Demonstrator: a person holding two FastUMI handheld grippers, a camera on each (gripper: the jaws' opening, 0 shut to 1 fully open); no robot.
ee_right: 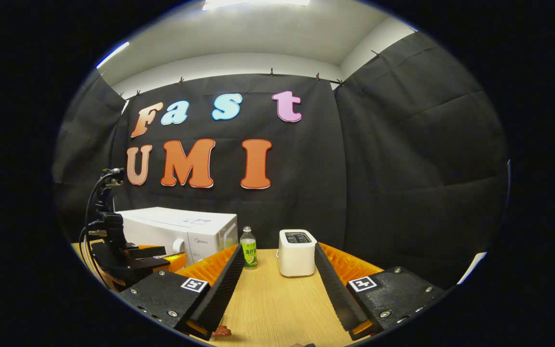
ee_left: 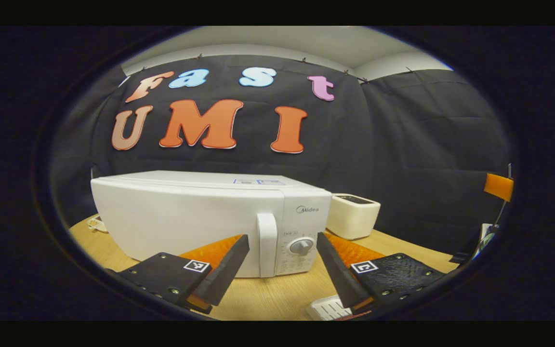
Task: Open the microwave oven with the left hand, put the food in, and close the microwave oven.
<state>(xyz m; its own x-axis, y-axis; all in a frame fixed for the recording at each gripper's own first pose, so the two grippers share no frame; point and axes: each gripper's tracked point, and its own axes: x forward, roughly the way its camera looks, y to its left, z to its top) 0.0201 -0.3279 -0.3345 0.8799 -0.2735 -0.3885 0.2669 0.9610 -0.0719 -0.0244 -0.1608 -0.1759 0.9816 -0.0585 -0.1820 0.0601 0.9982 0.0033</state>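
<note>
The white microwave [ee_left: 186, 219] stands on the wooden table [ee_left: 268, 294] with its door closed; its upright handle [ee_left: 267, 243] and round dial [ee_left: 301, 246] face me. My left gripper [ee_left: 282, 238] is open just in front of it, and the handle and dial sit between its fingers without touching them. In the right gripper view the microwave [ee_right: 181, 231] is at the far left, with the left gripper [ee_right: 169, 260] in front of it. My right gripper [ee_right: 277, 250] is open and empty above the table [ee_right: 272, 299]. A small brownish piece [ee_right: 220, 331] lies by its left finger's base.
A white toaster [ee_left: 353, 215] [ee_right: 297, 252] stands right of the microwave, and a green-labelled bottle [ee_right: 248, 248] stands between them. A white ribbed object [ee_left: 328, 308] lies at the table's near edge. An orange part [ee_left: 498, 186] shows at the far right. Cables hang at the left [ee_right: 94, 207].
</note>
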